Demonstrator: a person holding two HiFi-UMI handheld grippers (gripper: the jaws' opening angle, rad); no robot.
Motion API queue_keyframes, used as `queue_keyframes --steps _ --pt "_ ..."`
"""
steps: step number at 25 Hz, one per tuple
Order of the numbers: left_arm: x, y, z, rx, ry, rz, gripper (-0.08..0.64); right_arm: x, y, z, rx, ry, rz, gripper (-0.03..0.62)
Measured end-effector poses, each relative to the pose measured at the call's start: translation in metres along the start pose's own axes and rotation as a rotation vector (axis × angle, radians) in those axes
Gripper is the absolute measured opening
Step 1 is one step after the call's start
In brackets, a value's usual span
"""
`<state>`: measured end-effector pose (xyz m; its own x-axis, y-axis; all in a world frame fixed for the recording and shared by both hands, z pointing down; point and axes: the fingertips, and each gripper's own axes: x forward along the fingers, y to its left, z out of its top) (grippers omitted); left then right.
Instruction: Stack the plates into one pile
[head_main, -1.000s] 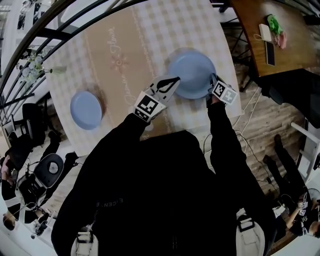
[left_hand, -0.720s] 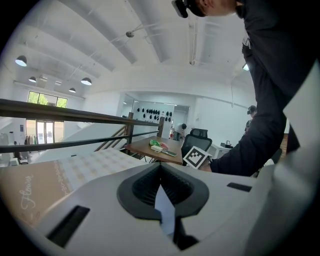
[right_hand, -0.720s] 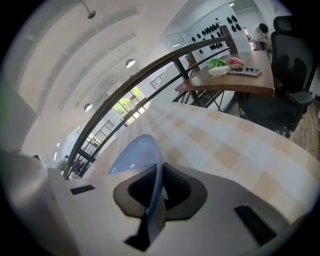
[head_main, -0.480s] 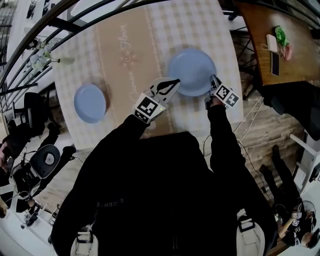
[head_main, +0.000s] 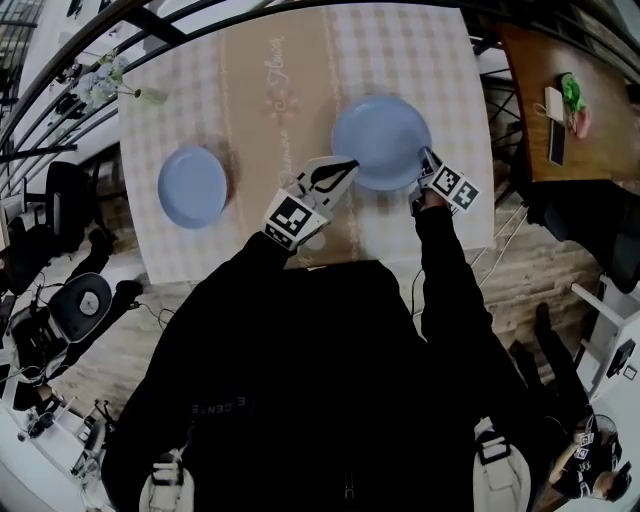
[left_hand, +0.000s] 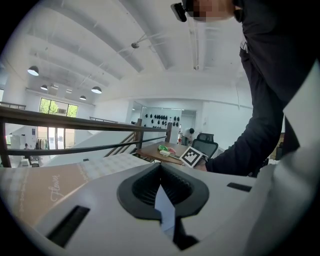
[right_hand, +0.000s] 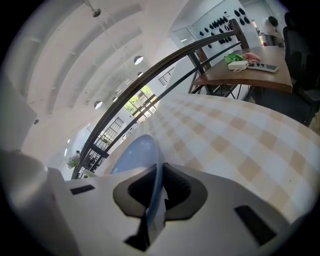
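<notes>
**Big plate lifted, on its way**

The left gripper (head_main: 350, 164) and right gripper (head_main: 427, 157) pinch opposite rims of the big plate (head_main: 380, 140). It has risen off the table (head_main: 300, 60) and edged toward the small plate (head_main: 192, 186), which is still well apart, so stacking remains.

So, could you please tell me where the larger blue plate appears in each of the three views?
Head view: larger blue plate, upper centre-right, on the checked tablecloth.
Left gripper view: only a plate rim sliver, low centre, between shut jaws.
Right gripper view: plate rim clamped low centre, dish rising up-left.
Shared landmark: wooden side table.
</notes>
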<state>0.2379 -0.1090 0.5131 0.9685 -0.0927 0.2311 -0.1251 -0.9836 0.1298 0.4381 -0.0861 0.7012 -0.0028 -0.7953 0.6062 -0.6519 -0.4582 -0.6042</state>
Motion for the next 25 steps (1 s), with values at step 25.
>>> queue_keyframes --steps 25 --pt "-0.198 0.057 0.003 0.029 -0.125 0.202 0.020 0.002 0.176 -0.085 -0.035 0.033 0.110 0.025"
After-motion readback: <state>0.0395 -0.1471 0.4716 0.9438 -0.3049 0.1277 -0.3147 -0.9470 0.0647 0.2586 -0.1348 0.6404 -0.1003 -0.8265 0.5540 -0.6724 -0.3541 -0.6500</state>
